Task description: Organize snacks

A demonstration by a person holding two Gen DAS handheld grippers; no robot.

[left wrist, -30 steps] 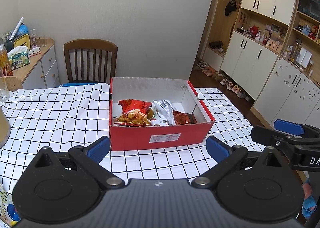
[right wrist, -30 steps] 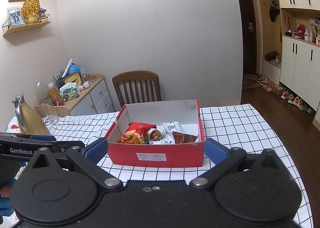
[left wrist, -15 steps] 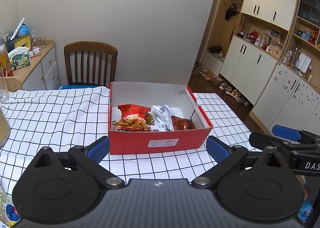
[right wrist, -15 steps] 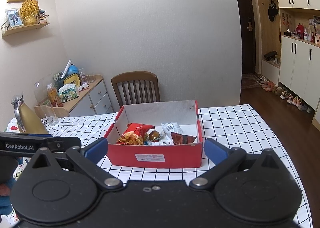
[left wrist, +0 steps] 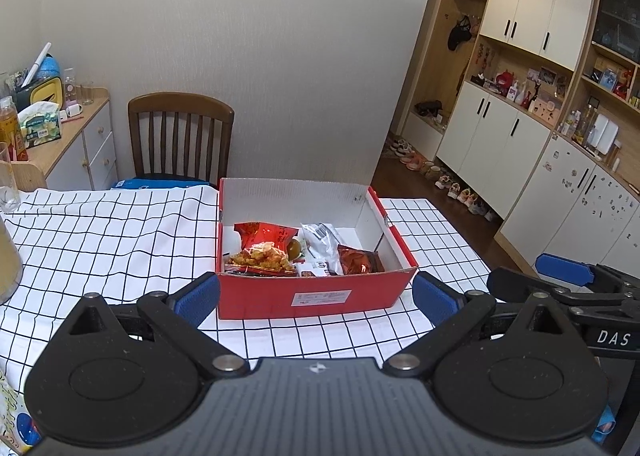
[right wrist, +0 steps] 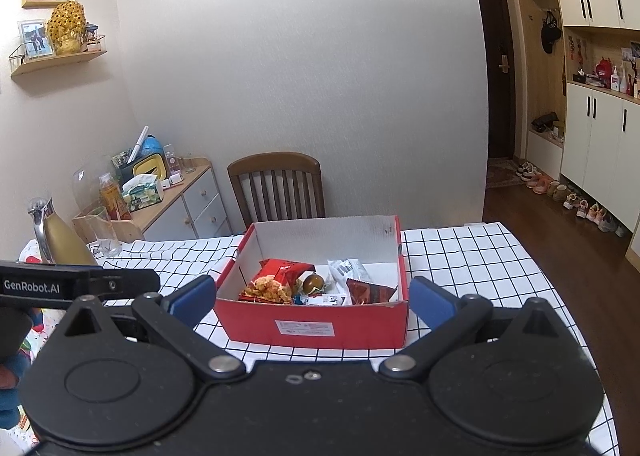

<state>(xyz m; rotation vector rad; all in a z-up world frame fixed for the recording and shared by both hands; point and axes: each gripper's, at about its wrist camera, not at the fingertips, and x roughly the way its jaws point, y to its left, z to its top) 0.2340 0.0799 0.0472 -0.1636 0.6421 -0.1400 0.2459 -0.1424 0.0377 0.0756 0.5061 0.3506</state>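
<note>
A red cardboard box (left wrist: 316, 296) (right wrist: 316, 326) stands on the checked tablecloth (left wrist: 100, 240). It holds several snack packets: a red bag with fried pieces (left wrist: 266, 244) (right wrist: 280, 280), a silver packet (left wrist: 322, 242), a dark red packet (left wrist: 358, 260) and a brown round item (right wrist: 313, 283). My left gripper (left wrist: 316, 298) is open and empty, held back from the box's near side. My right gripper (right wrist: 312, 298) is open and empty, also short of the box. The right gripper shows at the right edge of the left wrist view (left wrist: 560, 280).
A wooden chair (left wrist: 180, 136) stands behind the table. A sideboard (right wrist: 176, 204) with bottles and tissues is at the far left. A golden jug (right wrist: 56, 240) and a glass (right wrist: 102, 230) stand on the table's left. A colourful packet (left wrist: 12, 416) lies at the near left. Cabinets (left wrist: 520, 116) line the right wall.
Both grippers have drawn back and risen slightly; the box looks smaller and lower in view. Both stay open and empty.
</note>
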